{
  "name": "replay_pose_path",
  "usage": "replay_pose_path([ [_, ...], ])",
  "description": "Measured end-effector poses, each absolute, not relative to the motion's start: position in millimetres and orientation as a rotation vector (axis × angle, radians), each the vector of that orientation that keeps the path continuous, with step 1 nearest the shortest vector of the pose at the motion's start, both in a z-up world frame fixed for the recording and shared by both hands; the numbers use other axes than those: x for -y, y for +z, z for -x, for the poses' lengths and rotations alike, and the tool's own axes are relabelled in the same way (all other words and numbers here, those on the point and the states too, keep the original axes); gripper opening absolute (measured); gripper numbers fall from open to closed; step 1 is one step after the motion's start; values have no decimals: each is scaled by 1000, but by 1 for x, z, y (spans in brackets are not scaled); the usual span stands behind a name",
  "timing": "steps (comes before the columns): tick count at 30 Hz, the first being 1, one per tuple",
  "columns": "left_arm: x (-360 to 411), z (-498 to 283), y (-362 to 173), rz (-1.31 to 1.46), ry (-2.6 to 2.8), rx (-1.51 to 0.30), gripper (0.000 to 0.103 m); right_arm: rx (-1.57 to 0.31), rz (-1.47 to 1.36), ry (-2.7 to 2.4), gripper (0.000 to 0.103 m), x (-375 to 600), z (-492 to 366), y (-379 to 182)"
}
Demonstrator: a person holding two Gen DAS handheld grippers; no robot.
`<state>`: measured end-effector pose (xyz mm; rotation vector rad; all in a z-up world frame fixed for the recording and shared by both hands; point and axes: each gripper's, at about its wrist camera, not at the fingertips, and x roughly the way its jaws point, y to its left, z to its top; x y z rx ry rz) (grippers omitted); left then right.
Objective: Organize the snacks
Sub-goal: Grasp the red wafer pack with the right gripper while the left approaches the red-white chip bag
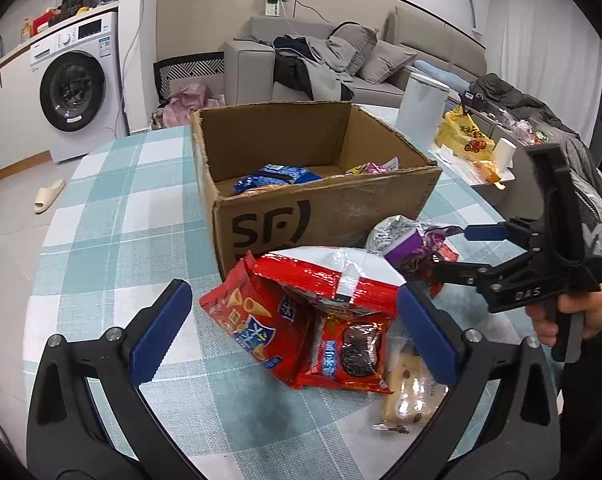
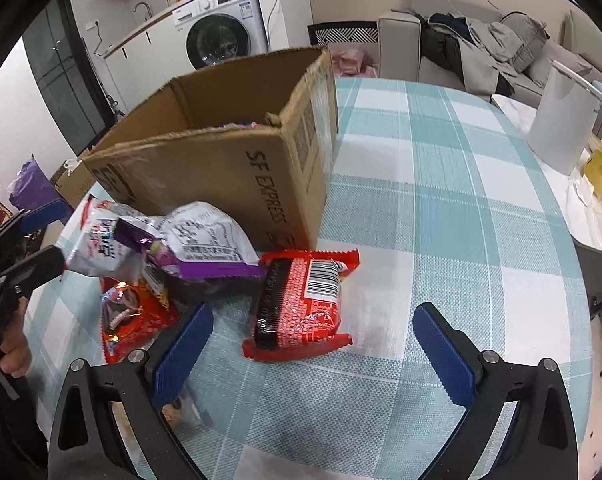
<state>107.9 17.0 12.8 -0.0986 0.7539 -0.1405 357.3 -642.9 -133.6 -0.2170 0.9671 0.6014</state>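
Note:
A cardboard box [image 1: 321, 208] [image 2: 221, 168] stands open on the checked tablecloth, with a blue pack [image 1: 277, 178] and a pink-yellow pack [image 1: 375, 167] inside. Before it lies a heap of snacks: a red cone-snack bag [image 1: 245, 320], a red cookie pack [image 1: 349, 352] [image 2: 133, 320], a big red-white bag [image 1: 333, 276], a purple-silver bag [image 1: 401, 236] [image 2: 205, 240] and a pale bread pack [image 1: 411, 396]. My left gripper [image 1: 293, 332] [image 2: 63, 236] is open, straddling the red packs. My right gripper [image 2: 315, 356] [image 1: 453, 252] is open just short of a red barcode pack [image 2: 301, 304].
A white cylindrical container [image 1: 421, 104] [image 2: 561, 120] and a yellow bag [image 1: 465, 136] sit on a side table to the right. Bare tablecloth [image 2: 441, 200] stretches right of the box. A sofa with clothes [image 1: 321, 64] and a washing machine [image 1: 73, 88] stand beyond. A hand [image 1: 581, 316] holds the right gripper.

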Motion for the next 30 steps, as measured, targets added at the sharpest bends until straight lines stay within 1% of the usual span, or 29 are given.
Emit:
replay_pose_path([
  [3,-13,-109,10,103,-154,-759,102,-976,220,593,99,642,-360,-140],
  [5,-11,-110,9,108,-160,-759,102,-978,220,595,89,641,-362,-142],
  [7,-10,-110,7,116,-162,-761,102,-984,221,598,85,641,-362,-143],
  [13,-2,-108,9,124,-224,-759,102,-978,226,611,85,641,-361,-143],
  [15,1,-109,9,120,-226,-758,102,-973,229,616,82,640,-359,-142],
  [18,7,-115,4,112,-222,-774,102,-978,233,615,75,639,-358,-145],
  [20,10,-118,2,114,-221,-777,102,-978,229,612,68,638,-359,-146],
  [22,11,-122,-2,116,-219,-783,102,-975,225,617,64,638,-359,-146],
  [25,14,-127,-6,99,-208,-793,102,-968,225,632,54,637,-357,-145],
  [30,13,-131,-13,106,-207,-799,100,-949,230,651,46,636,-352,-142],
])
